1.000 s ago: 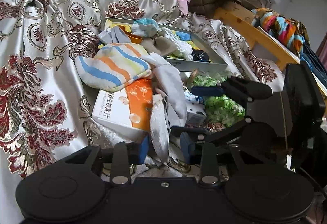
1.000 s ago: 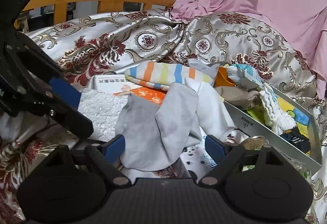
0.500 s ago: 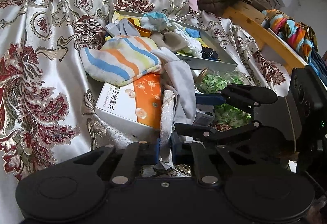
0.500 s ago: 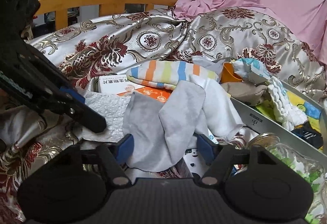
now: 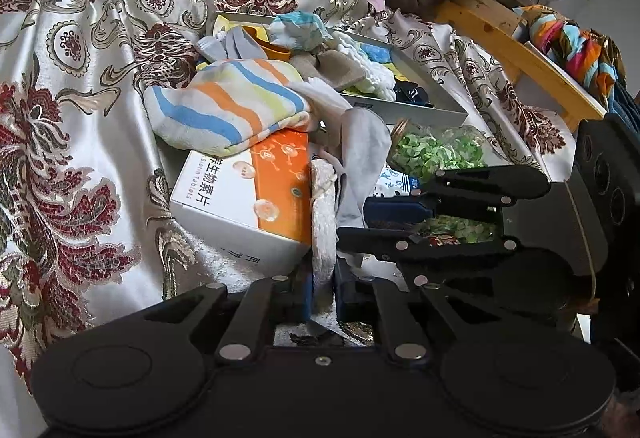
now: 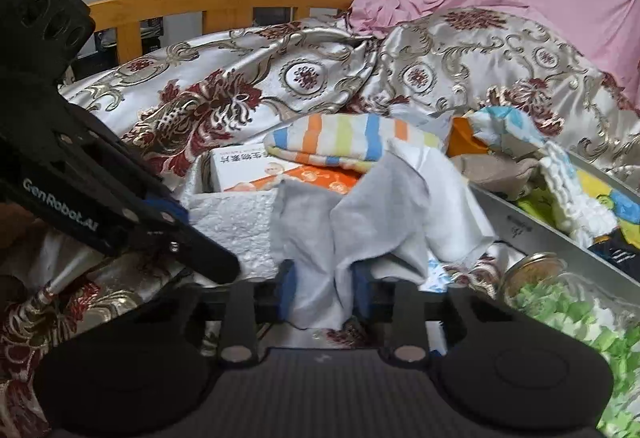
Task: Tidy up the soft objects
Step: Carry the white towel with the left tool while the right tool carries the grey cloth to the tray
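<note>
Early stage: left gripper (image 5: 323, 292) jaws pinched on white textured cloth (image 5: 323, 222), right gripper (image 6: 322, 292) jaws clamped on grey cloth (image 6: 320, 234); striped towel (image 5: 228, 110) unsorted.

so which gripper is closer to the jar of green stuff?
Right. The right gripper, shut on the grey cloth, sits right against the jar; the left gripper, pinching the white textured cloth, is farther off.

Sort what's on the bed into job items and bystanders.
Job: grey cloth pinched by both the left hand-held gripper and the right hand-held gripper; striped towel.
Bystanders: tablet box, jar of green bits, tray.
</note>
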Action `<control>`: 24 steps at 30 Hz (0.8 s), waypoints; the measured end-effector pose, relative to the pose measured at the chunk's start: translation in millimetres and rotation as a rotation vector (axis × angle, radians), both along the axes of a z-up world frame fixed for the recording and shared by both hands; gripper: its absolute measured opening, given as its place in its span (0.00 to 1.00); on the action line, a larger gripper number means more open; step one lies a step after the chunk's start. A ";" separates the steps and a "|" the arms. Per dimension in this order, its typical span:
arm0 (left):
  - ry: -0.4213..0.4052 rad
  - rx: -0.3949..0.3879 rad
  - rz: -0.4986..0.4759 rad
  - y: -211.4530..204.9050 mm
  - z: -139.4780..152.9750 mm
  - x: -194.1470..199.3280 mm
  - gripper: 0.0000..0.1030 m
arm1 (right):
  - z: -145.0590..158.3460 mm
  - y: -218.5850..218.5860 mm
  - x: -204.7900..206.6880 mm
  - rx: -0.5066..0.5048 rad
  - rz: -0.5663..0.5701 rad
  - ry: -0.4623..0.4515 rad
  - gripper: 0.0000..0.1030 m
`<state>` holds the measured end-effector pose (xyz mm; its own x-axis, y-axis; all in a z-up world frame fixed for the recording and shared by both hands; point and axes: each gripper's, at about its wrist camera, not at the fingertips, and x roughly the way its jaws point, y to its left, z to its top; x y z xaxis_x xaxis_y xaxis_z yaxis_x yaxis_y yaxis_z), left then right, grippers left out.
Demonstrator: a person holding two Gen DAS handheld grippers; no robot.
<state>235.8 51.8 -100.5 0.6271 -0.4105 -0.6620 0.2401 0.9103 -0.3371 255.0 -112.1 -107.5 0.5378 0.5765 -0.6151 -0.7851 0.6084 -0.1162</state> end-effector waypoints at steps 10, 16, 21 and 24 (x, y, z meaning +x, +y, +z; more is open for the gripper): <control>-0.066 0.066 -0.005 -5.5 11.8 -10.4 0.10 | 0.2 -1.7 -4.0 -0.010 -0.036 -0.044 0.05; -0.102 0.095 0.003 -5.7 18.4 -16.8 0.09 | 11.5 -5.9 -8.5 0.010 -0.075 -0.101 0.04; -0.162 0.113 0.002 -7.1 28.2 -29.3 0.09 | 25.3 -11.7 -15.3 0.018 -0.111 -0.157 0.04; -0.225 0.135 -0.011 -10.3 35.3 -40.9 0.09 | 34.5 -14.6 -22.7 0.018 -0.117 -0.191 0.04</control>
